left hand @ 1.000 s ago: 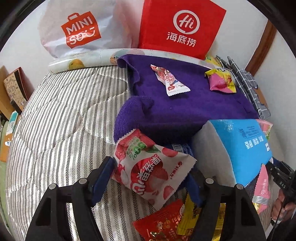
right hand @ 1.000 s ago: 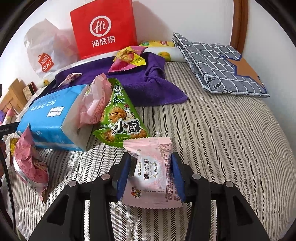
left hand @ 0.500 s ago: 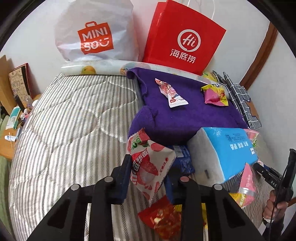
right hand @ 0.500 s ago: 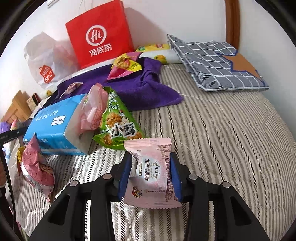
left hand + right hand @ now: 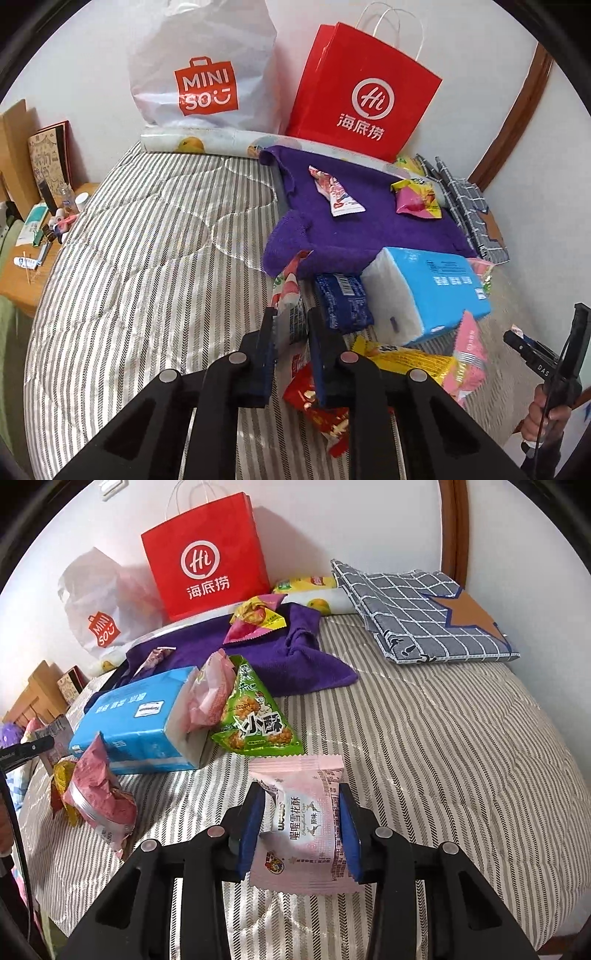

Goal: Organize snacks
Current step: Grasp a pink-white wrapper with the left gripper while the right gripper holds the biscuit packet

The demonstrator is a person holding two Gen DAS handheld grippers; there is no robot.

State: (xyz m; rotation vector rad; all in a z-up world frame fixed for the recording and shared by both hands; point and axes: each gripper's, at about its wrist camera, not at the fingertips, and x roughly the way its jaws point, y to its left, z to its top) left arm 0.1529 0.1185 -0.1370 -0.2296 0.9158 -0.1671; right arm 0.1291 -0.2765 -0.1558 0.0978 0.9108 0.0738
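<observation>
Left gripper: clamped narrow on strawberry snack packet, turned edge-on, lifted off striped quilt. Right gripper: closed on pink nougat packet. Green triangular snack at 11 o'clock of it, touching blue tissue pack.

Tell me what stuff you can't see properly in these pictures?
- Left wrist view: the strawberry snack packet is pinched edge-on in the left claw, so its front is hidden.
- Left wrist view: the yellow packet lies partly under the tissue pack.
- Right wrist view: the nightstand is cut by the edge.
</observation>
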